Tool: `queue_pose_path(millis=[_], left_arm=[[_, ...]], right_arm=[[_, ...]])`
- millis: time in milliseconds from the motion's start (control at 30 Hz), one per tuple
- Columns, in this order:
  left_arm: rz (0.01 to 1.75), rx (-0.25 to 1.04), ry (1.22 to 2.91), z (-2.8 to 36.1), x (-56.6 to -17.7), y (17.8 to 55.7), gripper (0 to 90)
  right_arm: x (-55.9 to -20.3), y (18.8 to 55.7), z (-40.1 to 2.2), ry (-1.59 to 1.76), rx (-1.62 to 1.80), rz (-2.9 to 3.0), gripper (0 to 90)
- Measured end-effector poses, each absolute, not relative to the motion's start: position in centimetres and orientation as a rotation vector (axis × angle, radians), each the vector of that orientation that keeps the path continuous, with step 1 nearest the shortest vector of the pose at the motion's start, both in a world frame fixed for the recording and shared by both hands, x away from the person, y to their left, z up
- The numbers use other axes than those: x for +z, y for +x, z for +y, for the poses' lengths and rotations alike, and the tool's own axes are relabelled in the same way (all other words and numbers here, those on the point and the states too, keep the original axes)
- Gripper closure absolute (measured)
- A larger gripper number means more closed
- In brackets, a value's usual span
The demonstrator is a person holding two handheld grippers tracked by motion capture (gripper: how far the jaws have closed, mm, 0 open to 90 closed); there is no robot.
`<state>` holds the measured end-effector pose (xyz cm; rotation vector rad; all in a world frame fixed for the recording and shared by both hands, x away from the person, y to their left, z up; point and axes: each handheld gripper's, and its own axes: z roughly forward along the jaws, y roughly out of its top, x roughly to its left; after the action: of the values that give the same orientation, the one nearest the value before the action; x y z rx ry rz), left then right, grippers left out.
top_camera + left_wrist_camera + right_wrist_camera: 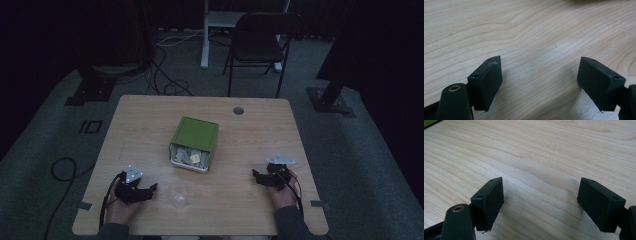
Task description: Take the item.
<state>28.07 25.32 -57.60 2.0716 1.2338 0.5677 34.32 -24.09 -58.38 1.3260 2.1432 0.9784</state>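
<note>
Green box (194, 143) lies tipped open mid-table; both grippers (142, 192) (261, 178) rest spread-jawed and empty, and a careless reach could topple the clear cup (179, 196).

The table (150, 120) shows pale wood with long flowing grain and a smooth, matt finish. The left gripper (540, 82) and the right gripper (540, 202) carry matt black jaws that look like plastic, each beside a brass-coloured metal eyelet. The green box (196, 134) looks smooth. A clear, glossy cup (179, 195) looks like thin plastic.
</note>
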Motion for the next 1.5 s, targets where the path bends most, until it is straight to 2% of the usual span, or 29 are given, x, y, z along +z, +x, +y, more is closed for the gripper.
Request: queue_pose_path(millis=[167,300,533,767,1500], left_arm=[[1.241,0.566,2.076,25.2,-57.5,28.0,23.2],[1.263,0.561,2.075,25.1,-57.2,28.0,32.0],[1.278,0.479,2.034,25.4,-56.9,27.9,39.4],[1.241,0.449,2.051,24.8,-56.5,27.8,46.3],[1.143,0.425,2.034,24.3,-54.0,28.1,53.4]], right_arm=[[-58.4,34.3,-24.1,1.326,0.978,2.144,21.0],[-58.4,34.3,-24.1,1.326,0.978,2.143,20.9],[-58.4,34.3,-24.1,1.327,0.979,2.143,20.9],[-58.4,34.3,-24.1,1.327,0.979,2.143,20.9],[-58.4,34.3,-24.1,1.325,0.978,2.144,20.9]])
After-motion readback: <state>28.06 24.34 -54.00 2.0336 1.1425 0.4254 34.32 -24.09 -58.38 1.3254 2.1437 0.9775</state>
